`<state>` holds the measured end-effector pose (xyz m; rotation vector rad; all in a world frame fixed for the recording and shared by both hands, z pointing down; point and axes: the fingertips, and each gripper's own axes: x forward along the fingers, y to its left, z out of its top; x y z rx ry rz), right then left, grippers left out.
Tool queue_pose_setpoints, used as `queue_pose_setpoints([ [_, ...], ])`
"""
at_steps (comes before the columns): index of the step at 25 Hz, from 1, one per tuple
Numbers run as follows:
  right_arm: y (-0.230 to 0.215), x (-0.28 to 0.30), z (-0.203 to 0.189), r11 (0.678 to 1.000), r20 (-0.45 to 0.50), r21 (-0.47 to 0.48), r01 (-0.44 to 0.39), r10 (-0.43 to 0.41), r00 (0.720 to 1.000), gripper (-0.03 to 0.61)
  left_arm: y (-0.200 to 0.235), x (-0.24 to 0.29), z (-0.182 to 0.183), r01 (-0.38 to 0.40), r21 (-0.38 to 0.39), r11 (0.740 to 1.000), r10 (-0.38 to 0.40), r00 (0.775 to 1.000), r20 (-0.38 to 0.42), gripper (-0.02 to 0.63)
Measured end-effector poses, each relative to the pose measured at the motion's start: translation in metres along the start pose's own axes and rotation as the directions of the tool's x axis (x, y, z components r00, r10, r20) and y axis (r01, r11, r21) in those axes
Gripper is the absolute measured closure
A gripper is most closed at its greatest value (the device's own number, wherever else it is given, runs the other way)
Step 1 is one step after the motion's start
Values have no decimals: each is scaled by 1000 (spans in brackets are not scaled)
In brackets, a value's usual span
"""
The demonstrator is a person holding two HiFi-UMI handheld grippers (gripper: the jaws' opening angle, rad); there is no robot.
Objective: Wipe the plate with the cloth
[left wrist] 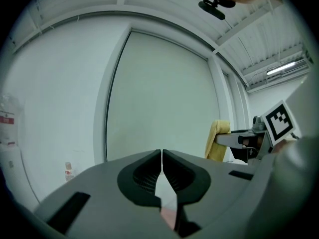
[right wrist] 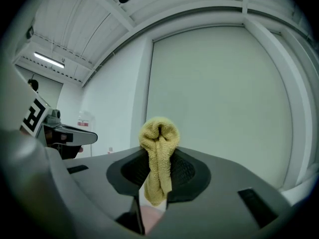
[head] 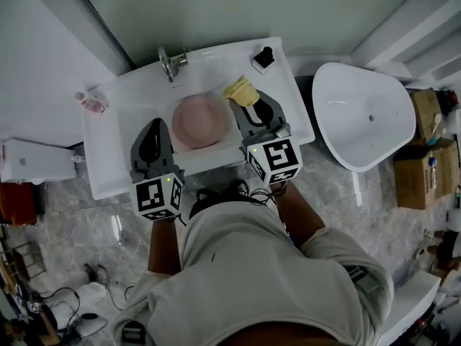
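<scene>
A pink plate [head: 198,120] lies in the basin of the white sink [head: 122,99]. My right gripper [head: 250,104] hovers at the plate's right rim, shut on a bunched yellow cloth [head: 242,91]. In the right gripper view the cloth [right wrist: 158,156] hangs pinched between the jaws of the right gripper [right wrist: 158,169]. To the left of the plate, my left gripper [head: 153,131] is over the sink's front edge. Its jaws meet at the tips with nothing between them, as the left gripper view shows [left wrist: 162,156]. The yellow cloth [left wrist: 218,141] also shows at the right in that view.
A chrome faucet [head: 171,63] stands behind the basin and a black item [head: 263,58] sits at the back right corner. A small bottle [head: 92,103] lies on the sink's left. A white toilet bowl [head: 364,114] stands to the right, with cardboard boxes [head: 421,157] beyond.
</scene>
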<state>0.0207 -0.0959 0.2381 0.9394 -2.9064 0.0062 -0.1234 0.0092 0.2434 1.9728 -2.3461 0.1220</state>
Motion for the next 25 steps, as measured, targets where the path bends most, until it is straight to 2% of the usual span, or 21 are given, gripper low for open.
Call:
queue_pose_setpoints([
  [10, -1, 1, 4, 999, -3, -24, 34, -34, 999, 494, 1, 3, 2, 29, 12, 1000, -29, 999, 16, 588],
  [25, -3, 2, -4, 998, -22, -19, 52, -52, 998, 494, 12, 7, -13, 23, -5, 1000, -23, 999, -25, 588],
])
